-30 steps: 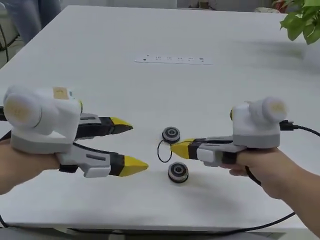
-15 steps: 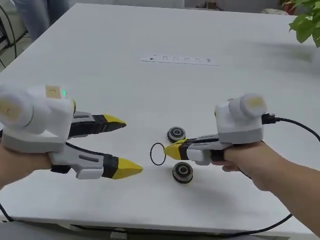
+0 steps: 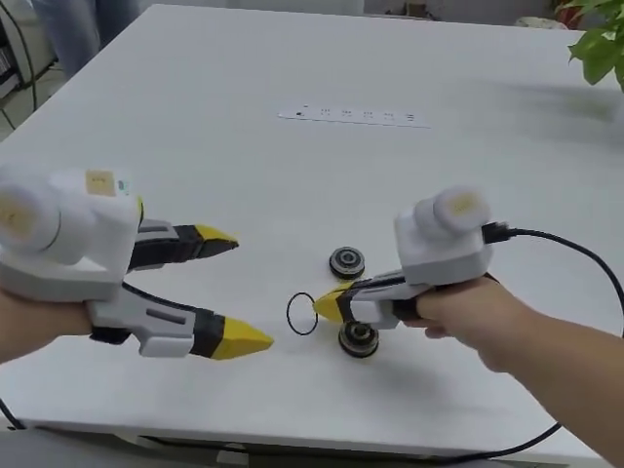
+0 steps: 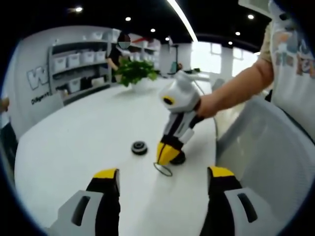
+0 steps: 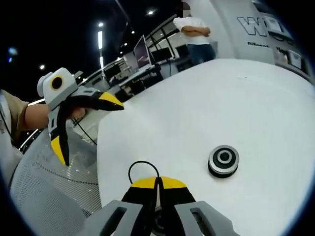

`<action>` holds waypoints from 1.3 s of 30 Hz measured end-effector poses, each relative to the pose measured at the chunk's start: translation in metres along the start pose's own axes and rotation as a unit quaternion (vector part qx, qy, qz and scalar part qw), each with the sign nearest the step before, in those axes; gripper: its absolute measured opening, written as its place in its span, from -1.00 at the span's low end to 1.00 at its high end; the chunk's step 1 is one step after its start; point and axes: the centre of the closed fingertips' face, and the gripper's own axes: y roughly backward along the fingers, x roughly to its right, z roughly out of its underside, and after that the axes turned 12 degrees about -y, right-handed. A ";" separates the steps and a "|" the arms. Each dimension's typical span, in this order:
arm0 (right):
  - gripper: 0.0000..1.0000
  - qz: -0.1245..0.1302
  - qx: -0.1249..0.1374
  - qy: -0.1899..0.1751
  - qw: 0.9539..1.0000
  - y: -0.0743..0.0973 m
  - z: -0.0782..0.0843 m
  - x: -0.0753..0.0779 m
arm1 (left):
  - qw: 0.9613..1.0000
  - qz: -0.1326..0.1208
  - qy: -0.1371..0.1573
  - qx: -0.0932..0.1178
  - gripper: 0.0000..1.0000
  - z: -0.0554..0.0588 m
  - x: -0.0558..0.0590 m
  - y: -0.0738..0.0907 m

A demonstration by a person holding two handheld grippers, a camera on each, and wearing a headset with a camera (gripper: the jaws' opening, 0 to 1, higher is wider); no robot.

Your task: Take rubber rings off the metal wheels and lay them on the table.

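Beyond, a power strip (image 3: 353,115) lies far from both wheels (image 3: 347,261).

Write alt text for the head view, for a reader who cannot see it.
The right claw, shut, pinches a thin black rubber ring over a white table. A far wheel lies just beyond it, and a near wheel sits partly hidden by that claw's body. The left claw is held open to the left, touching nothing.
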 end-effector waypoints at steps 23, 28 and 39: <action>-0.90 0.008 0.000 0.001 1.000 -0.001 -0.001 0.002 | 1.000 0.009 -0.001 -0.010 0.48 0.004 0.003 -0.002; -0.83 0.005 0.010 0.000 1.000 0.004 -0.003 0.002 | 1.000 0.011 -0.002 -0.009 0.48 0.002 0.003 -0.003; -0.66 -0.010 0.063 0.001 0.998 0.021 -0.020 -0.006 | 1.000 0.011 0.000 -0.005 0.47 -0.001 0.003 -0.006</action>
